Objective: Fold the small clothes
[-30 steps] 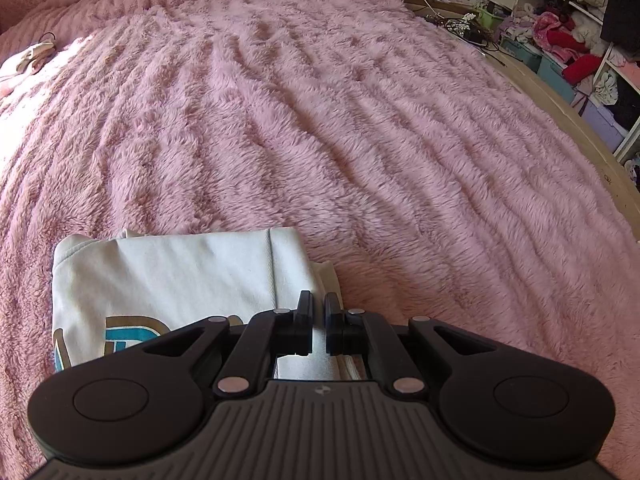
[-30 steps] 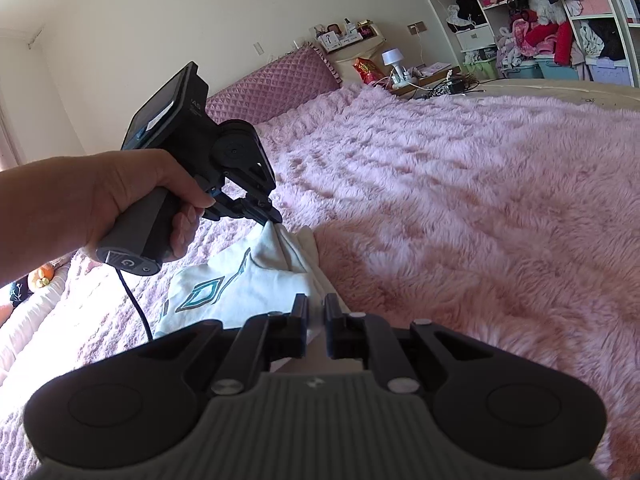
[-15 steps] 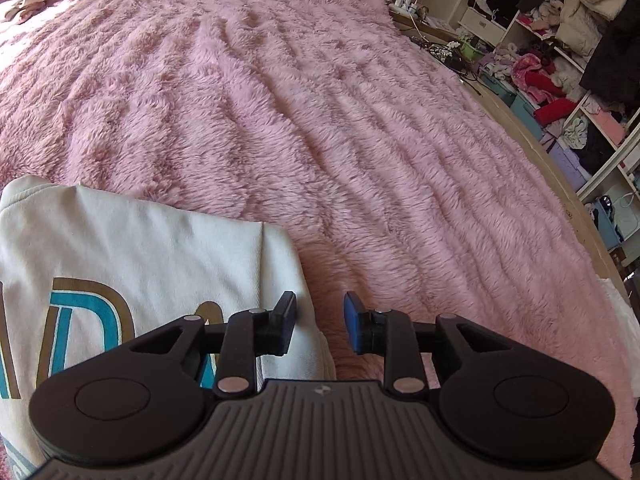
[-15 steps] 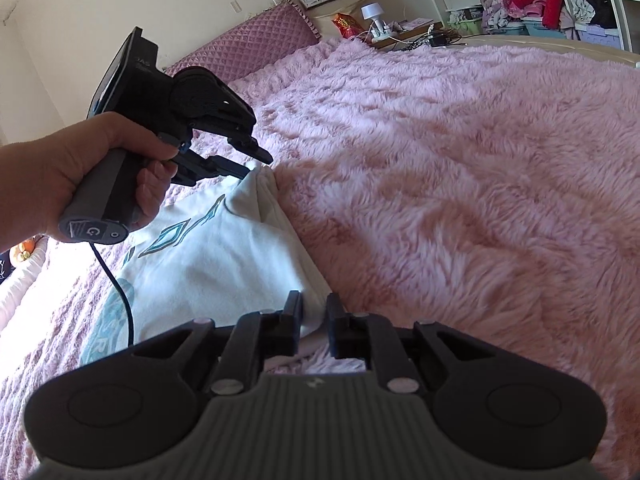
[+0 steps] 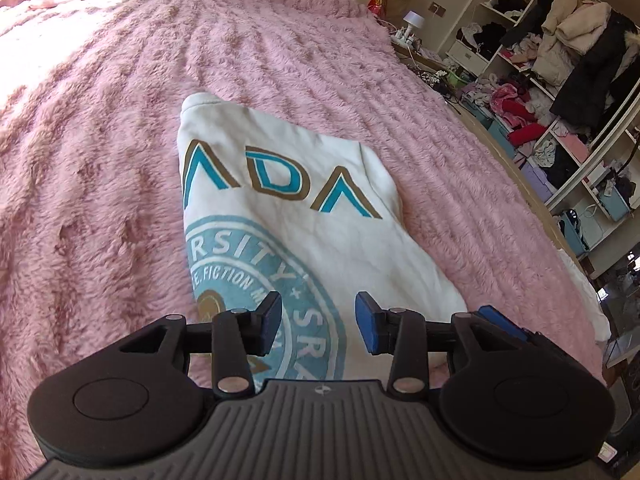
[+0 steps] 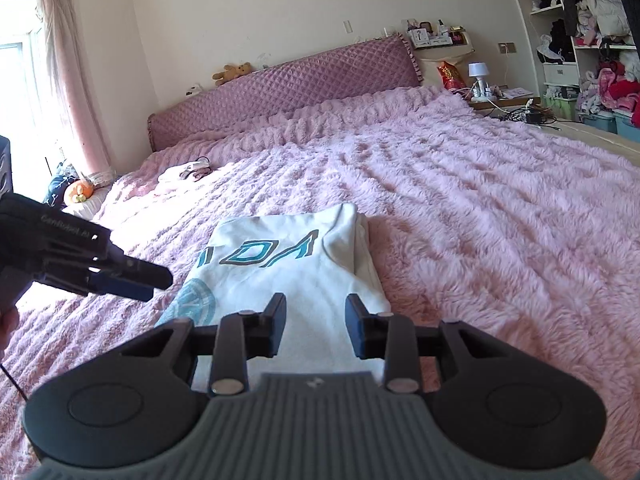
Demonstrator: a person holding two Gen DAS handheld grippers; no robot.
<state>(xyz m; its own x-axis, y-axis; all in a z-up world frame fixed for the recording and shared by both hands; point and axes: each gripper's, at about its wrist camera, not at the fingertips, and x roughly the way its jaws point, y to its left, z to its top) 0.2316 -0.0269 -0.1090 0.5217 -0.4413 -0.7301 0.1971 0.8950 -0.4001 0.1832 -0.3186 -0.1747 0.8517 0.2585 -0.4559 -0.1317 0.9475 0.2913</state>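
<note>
A white top with teal and brown lettering [image 5: 304, 216] lies folded flat on the pink fluffy bedspread [image 5: 120, 168]. It also shows in the right wrist view [image 6: 296, 280]. My left gripper [image 5: 318, 322] is open and empty above the garment's near end. It shows from the side in the right wrist view [image 6: 150, 282], at the left of the top. My right gripper [image 6: 316, 322] is open and empty above the garment's near right part.
A small pale garment [image 6: 186, 170] lies far up the bed near the purple quilted headboard [image 6: 280, 88]. Shelves stuffed with clothes [image 5: 560, 80] stand along the bed's right side. A bedside table with a lamp [image 6: 478, 74] stands at the back right.
Both grippers let go of the white top and opened. They have pulled back and up, and the top now lies flat on the bedspread.
</note>
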